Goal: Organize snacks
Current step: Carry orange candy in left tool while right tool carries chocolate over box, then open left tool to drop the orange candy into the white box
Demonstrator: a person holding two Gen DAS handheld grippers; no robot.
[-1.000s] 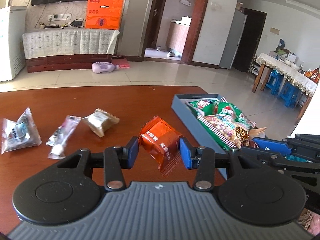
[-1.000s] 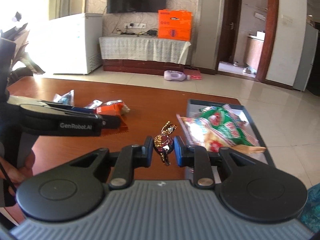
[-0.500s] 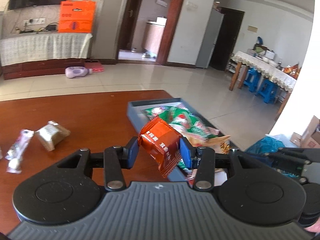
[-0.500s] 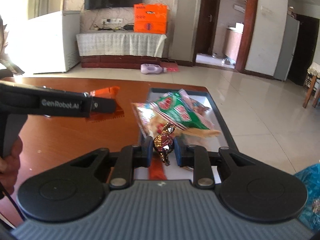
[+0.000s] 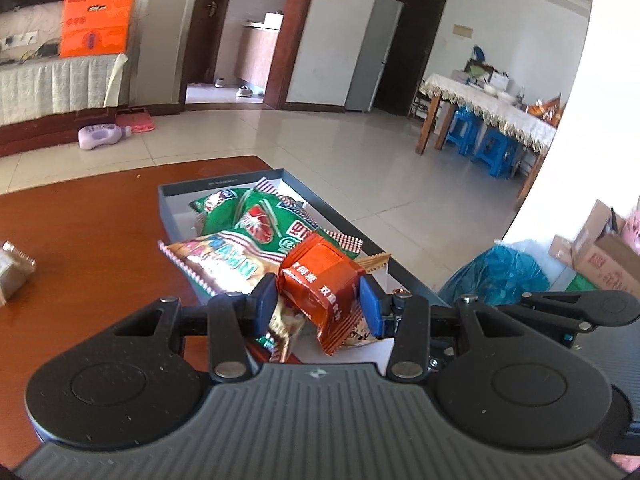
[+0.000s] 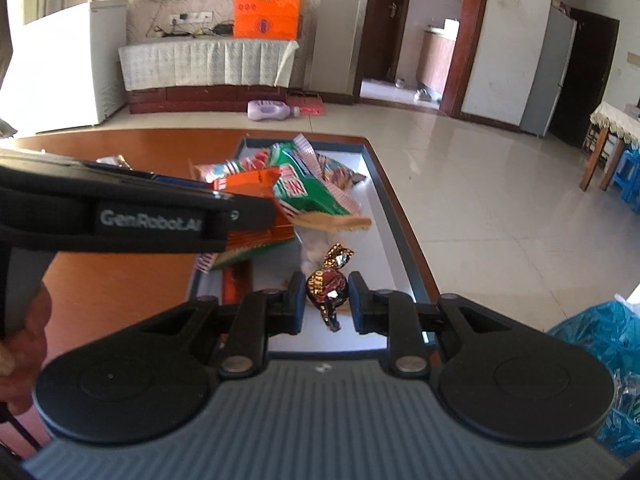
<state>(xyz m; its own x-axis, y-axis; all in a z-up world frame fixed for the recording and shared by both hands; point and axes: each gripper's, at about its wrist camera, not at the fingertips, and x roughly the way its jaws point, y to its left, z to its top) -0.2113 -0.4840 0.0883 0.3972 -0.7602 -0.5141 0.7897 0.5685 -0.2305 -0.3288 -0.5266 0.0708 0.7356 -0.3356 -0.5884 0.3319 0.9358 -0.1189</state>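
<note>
Snack pkt (image 5: 320, 280) – orange, crinkled, white lettering, pinched in left claw (image 5: 318, 305).

Tray (image 5: 224, 182): on table (image 5: 88, 232), centre frame, at the table's right edge. Snack bags (image 5: 256, 220): piled in tray's far half. Packet (image 5: 320, 280): between left gripper (image 5: 318, 306) pads, above tray. Candy (image 6: 326, 286): between right gripper (image 6: 325, 300) pads, over tray's near end. Wrapped snack (image 5: 14, 270): on table, left edge.
</note>
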